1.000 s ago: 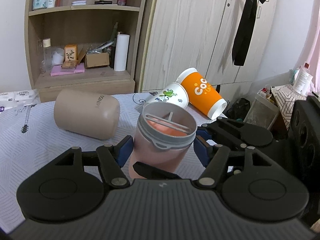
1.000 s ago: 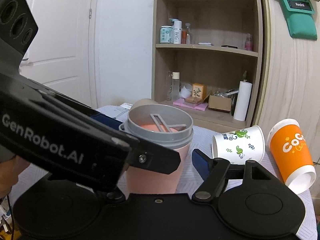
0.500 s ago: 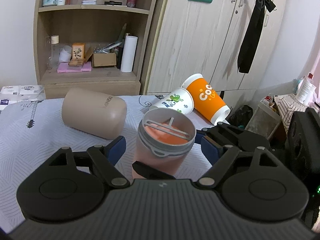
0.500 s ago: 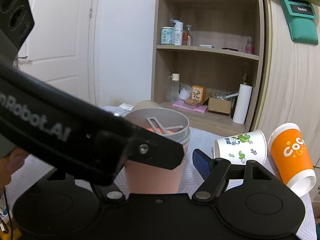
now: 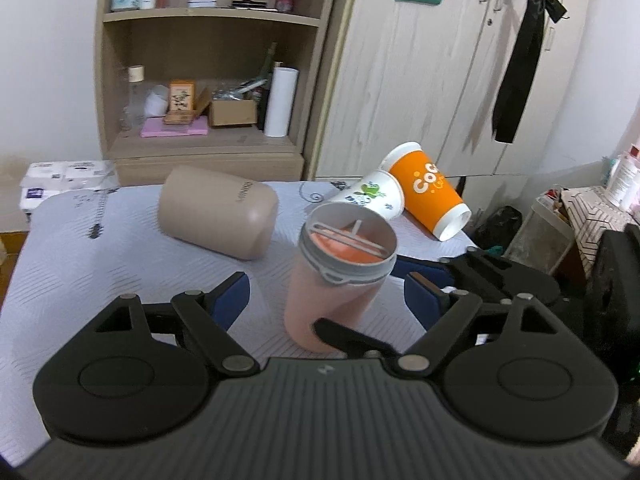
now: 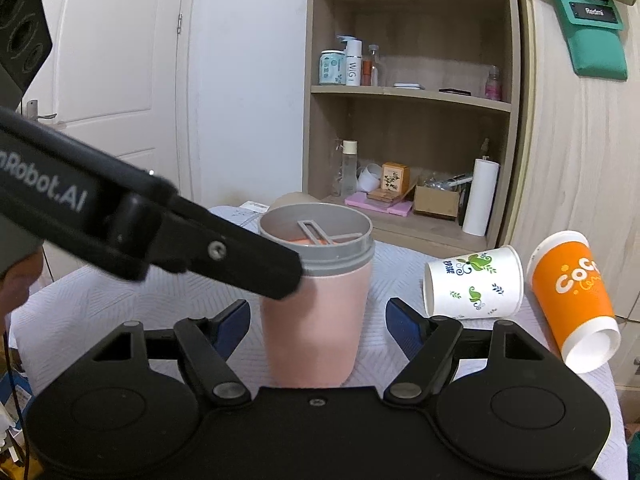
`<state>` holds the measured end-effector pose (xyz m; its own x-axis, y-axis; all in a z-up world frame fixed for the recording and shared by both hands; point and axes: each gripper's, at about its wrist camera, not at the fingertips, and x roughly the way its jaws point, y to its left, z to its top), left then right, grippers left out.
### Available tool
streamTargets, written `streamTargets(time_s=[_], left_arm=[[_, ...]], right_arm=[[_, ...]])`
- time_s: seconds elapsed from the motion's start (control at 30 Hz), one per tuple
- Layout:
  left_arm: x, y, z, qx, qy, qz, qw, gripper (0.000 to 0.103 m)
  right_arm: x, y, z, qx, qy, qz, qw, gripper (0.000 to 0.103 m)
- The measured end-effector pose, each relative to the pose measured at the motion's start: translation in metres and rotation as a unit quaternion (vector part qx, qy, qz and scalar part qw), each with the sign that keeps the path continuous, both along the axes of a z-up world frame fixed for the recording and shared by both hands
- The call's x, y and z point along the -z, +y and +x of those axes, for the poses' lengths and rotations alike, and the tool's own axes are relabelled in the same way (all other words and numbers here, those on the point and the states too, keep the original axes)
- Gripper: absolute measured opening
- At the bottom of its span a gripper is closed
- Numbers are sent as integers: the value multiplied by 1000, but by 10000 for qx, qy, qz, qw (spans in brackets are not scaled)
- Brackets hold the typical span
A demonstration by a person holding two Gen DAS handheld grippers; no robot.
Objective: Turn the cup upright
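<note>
pink cup (image 5: 332,280) upright between wide-spread fingers (image 5: 230,300) of both grippers, untouched

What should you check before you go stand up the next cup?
1. Pink cup with grey rim standing upright: ok.
2. Left gripper open, pads off the cup: ok.
3. Right gripper open: ok.
4. Beige tumbler upright: not ok, on its side.
5. White leaf-print paper cup and orange paper cup upright: not ok, both lying down.
6. Orange cup safe from the table edge: cannot tell.
</note>
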<state>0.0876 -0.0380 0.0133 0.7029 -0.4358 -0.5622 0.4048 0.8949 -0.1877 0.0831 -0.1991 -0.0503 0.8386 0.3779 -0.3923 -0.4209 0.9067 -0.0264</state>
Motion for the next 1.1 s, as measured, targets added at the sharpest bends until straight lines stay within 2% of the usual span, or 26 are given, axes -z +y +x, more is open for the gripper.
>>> streamTargets(time_s=[0.33,0.43,0.63,0.93,1.1], left_arm=[[-6,12,-26,-374,10,222,9991,85],[-8,18,-34,-525,74,204,9984,92],[-7,22,-43,-803,277,373,9957,99],[-3,30,-53,-1362,719,851,9844,100],[-16,33,-75,-1623,475,1069,9798,100]], right_arm=[[-9,-6,-23,196,77,-161,9996,79],[-13,-11,-30,313,131,-151,9993,79],[-15,-20,-41,592,206,-181,9979,79],[-21,-36,-55,1015,397,-184,9939,79],[-39,-32,-77,1226,317,-263,9916,81]])
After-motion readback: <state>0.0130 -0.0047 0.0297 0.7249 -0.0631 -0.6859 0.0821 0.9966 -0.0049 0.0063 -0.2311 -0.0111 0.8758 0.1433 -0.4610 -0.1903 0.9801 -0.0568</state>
